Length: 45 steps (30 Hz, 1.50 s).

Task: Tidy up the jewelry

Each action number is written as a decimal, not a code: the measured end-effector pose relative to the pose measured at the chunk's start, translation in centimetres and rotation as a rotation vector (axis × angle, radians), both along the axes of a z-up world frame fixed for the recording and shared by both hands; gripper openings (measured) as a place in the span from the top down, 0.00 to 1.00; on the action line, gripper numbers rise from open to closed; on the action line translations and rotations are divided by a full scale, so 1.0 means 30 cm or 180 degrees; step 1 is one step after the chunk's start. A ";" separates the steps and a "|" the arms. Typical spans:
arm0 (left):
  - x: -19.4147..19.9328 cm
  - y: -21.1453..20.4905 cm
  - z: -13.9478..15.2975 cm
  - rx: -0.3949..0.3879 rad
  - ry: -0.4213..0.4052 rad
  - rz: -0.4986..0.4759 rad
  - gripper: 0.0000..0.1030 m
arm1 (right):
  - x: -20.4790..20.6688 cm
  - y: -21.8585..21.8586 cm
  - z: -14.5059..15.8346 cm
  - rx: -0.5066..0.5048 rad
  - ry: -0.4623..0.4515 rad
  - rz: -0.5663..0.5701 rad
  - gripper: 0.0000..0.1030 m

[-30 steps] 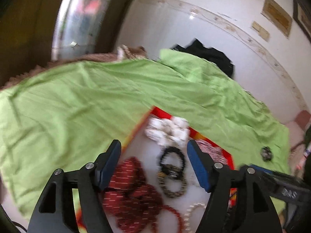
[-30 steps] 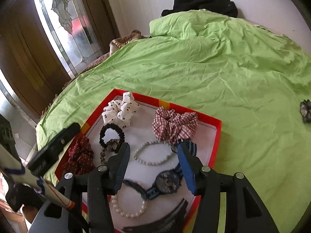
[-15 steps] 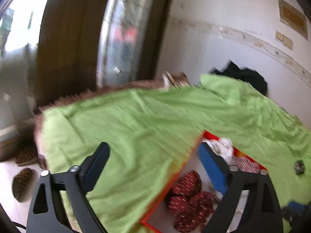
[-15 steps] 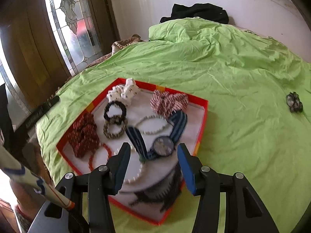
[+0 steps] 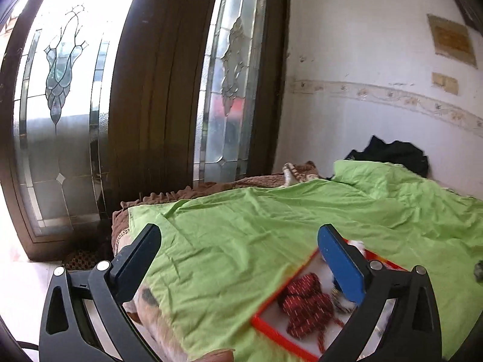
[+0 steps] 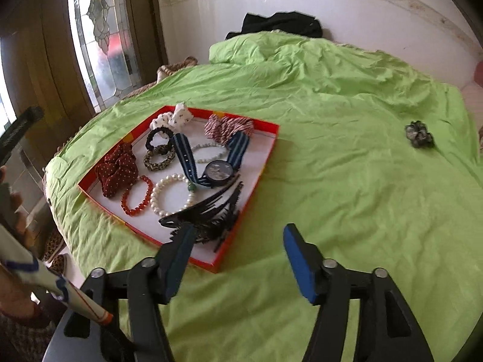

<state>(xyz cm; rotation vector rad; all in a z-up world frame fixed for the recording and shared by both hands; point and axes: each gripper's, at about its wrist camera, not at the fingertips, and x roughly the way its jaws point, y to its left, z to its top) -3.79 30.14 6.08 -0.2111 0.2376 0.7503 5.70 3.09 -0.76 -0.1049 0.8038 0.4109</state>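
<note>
Left wrist view: left gripper (image 5: 238, 238) empty, fingers (image 5: 339, 259) spread wide after just opening, nothing between them but green bedsheet (image 5: 241, 226). Aimed toward the glass-panelled door (image 5: 151, 90) at upper left, off the work. Red-rimmed tray (image 5: 273, 327) only partly in frame at lower right, with the dark red dotted scrunchie (image 5: 305, 304) lying inside its near corner. Best to swing back over the tray before any further reach; from this angle most of the contents hidden.

Right wrist view: right gripper (image 6: 237, 247) likewise empty, fingers (image 6: 299, 259) apart and just opened wider, hovering above bare sheet beside the tray's near corner. Tray left of centre, already holding the white dotted scrunchie (image 6: 176, 117), checked scrunchie (image 6: 226, 126), black hair tie (image 6: 158, 137), leopard hair tie (image 6: 158, 157), striped-strap watch (image 6: 219, 170), red bead bracelet (image 6: 137, 194), pearl bracelet (image 6: 172, 193) and black hair claws (image 6: 208, 214). One dark scrunchie (image 6: 419, 134) left outside, well apart at the right of the frame, probably the remaining piece. Advisable: carry across to it, come down from above with fingers straddling the bunched fabric, pinch the scrunchie alone without catching the sheet, then set down in the bare white patch near the tray's right rim, clear of the watch strap.
</note>
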 end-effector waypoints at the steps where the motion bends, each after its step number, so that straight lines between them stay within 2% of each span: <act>1: -0.023 -0.024 0.000 -0.0006 -0.0010 -0.0032 0.00 | -0.013 -0.007 0.004 -0.0007 -0.0044 -0.0001 0.31; 4: -0.075 -0.076 -0.006 -0.0038 0.0018 -0.0200 0.00 | -0.042 -0.010 0.005 -0.0013 -0.0108 0.0029 0.27; 10: -0.092 -0.155 -0.010 -0.0076 0.0325 -0.0398 0.00 | -0.089 -0.028 -0.003 -0.0009 -0.0185 0.0031 0.21; 17: -0.061 -0.229 -0.054 -0.0123 0.0722 -0.0726 0.00 | -0.107 -0.072 -0.018 0.0072 -0.0044 -0.0101 0.17; 24: -0.037 -0.296 -0.101 -0.0017 0.1077 -0.1021 0.00 | -0.133 -0.057 -0.036 0.0045 -0.0008 -0.0162 0.12; 33: -0.017 -0.306 -0.166 -0.0004 0.1365 -0.1122 0.00 | -0.128 -0.050 -0.064 -0.0092 0.0017 -0.0243 0.12; 45: -0.008 -0.282 -0.216 -0.0055 0.1515 -0.1149 0.00 | -0.127 -0.014 -0.103 -0.0241 0.0087 -0.0209 0.12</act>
